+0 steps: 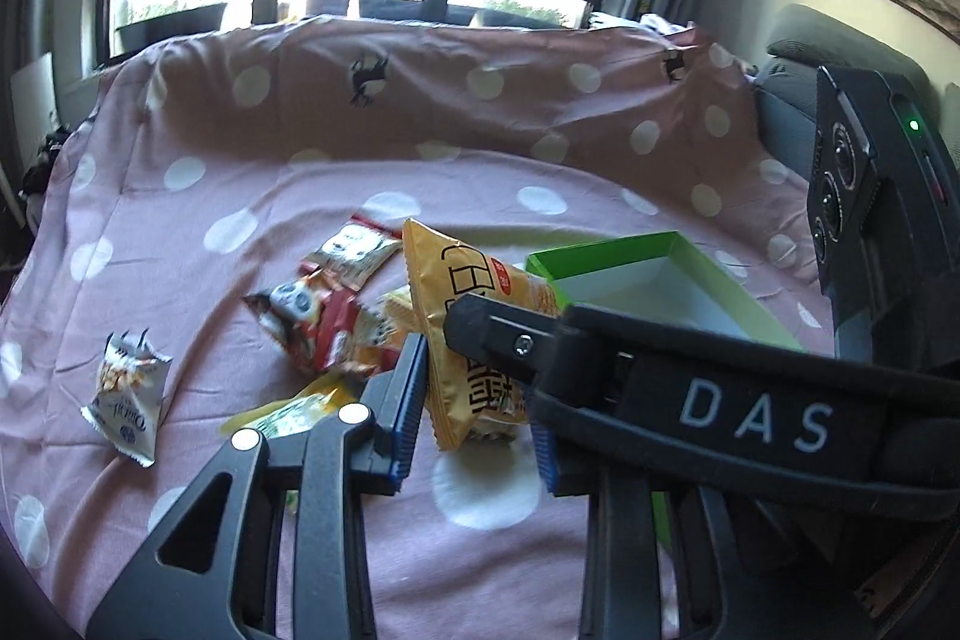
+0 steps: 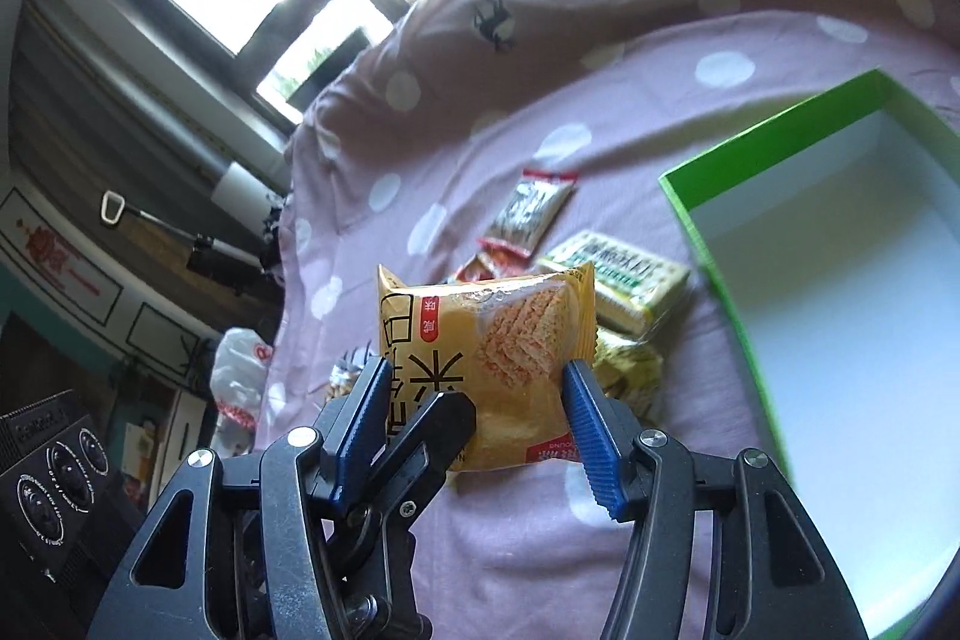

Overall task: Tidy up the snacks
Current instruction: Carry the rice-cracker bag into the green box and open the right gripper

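An orange snack packet (image 1: 474, 340) (image 2: 498, 370) is held up above the pink dotted sheet. My left gripper (image 1: 477, 418) has its blue fingers on both sides of it. My right gripper (image 2: 480, 430) also closes its blue fingers (image 2: 591, 436) on the packet's two sides. The right gripper's black body (image 1: 660, 370) crosses the left wrist view in front of the packet. A green box (image 2: 720, 244) with a white inside lies open at the right, also in the left wrist view (image 1: 720, 274).
Loose snacks lie on the sheet (image 1: 300, 196): a red packet (image 1: 324, 322), a silver-red packet (image 2: 531, 214), a green-white cracker pack (image 2: 618, 280), and a small white packet (image 1: 129, 394) at the left. Windows and a raised cushion edge stand behind.
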### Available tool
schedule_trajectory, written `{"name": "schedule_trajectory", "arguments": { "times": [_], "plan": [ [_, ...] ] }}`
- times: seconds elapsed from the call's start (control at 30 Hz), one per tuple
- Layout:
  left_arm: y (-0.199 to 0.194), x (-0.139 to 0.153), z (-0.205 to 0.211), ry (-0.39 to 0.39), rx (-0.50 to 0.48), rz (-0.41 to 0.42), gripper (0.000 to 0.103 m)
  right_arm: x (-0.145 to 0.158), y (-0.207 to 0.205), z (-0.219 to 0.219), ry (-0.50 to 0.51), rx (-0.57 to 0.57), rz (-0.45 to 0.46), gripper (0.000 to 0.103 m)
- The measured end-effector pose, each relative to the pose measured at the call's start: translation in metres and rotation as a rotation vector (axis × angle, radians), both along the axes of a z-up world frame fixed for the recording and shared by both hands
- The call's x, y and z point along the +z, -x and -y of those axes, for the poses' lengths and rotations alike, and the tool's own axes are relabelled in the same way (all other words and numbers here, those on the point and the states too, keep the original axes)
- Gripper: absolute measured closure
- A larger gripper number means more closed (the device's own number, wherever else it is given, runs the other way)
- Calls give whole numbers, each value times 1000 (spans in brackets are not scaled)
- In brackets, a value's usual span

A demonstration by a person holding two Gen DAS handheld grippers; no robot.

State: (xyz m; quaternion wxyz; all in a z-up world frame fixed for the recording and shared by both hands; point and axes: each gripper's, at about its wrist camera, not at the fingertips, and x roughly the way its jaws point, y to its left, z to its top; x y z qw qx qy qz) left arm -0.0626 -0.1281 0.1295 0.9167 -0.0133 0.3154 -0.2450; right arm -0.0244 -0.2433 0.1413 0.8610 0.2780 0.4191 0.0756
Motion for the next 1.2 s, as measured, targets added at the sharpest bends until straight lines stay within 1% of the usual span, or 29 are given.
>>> {"name": "schedule_trajectory", "arguments": {
  "times": [0.1,0.23,0.4,0.53,0.73,0.87,1.07,1.2],
  "plan": [
    [4,5,14,13,-45,21,73,9,10,14,12,-43,24,42],
    [6,9,34,21,-106,24,73,20,21,33,53,-117,38,42],
    [7,7,64,19,-169,17,73,19,31,61,54,-191,33,42],
    [6,2,88,14,-232,-8,73,16,39,83,53,-251,14,42],
    [4,-9,123,-5,-321,-58,73,7,53,114,49,-352,-32,42],
    [2,-19,145,-20,-371,-114,73,-2,60,130,40,-399,-77,42],
    [-4,-37,167,-46,-405,-199,73,-21,65,149,32,-452,-168,42],
    [-6,-45,172,-48,-410,-247,73,-30,65,154,43,-474,-219,42]
  ]
}}
